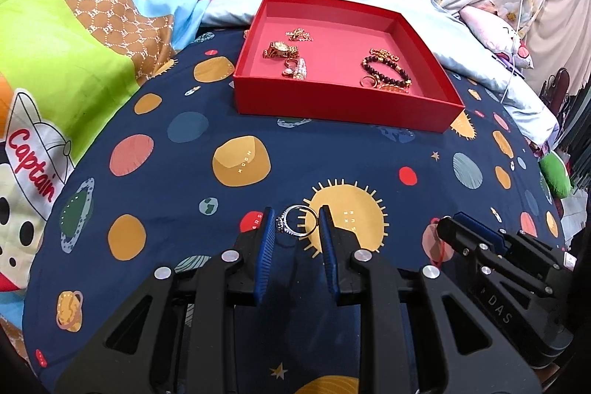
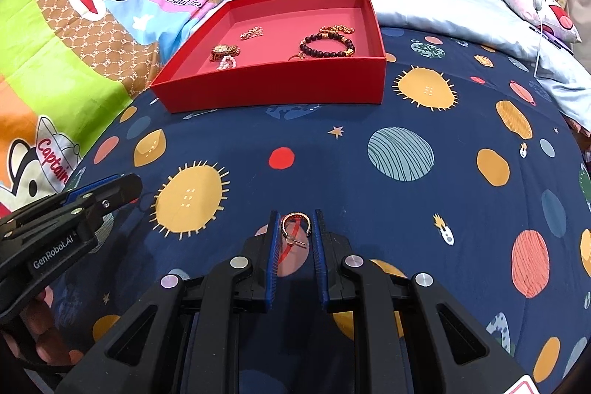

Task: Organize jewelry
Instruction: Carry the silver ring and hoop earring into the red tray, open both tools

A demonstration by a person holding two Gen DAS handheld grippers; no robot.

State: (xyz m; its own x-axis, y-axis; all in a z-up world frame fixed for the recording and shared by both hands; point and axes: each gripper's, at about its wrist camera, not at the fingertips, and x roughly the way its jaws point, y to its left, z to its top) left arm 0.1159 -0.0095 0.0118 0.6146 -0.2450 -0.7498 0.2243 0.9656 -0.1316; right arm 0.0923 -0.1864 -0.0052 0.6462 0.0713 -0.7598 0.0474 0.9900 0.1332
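Planet-print bedspread (image 1: 258,143). My left gripper (image 1: 295,228) pinches a silver ring (image 1: 297,221), right gripper (image 2: 295,231) a gold earring (image 2: 295,228). Red box (image 1: 347,106) upper centre: carry level, release low inside.

Left gripper (image 1: 297,222) fingers (image 1: 269,228) pinch a silver ring (image 1: 298,221) — red tray (image 1: 343,106) beyond.

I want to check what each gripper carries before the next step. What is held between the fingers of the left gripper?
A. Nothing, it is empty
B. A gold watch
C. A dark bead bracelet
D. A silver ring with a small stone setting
D: in the left wrist view the left gripper is closed on a silver ring, while the bead bracelet and gold watch lie in the red box.
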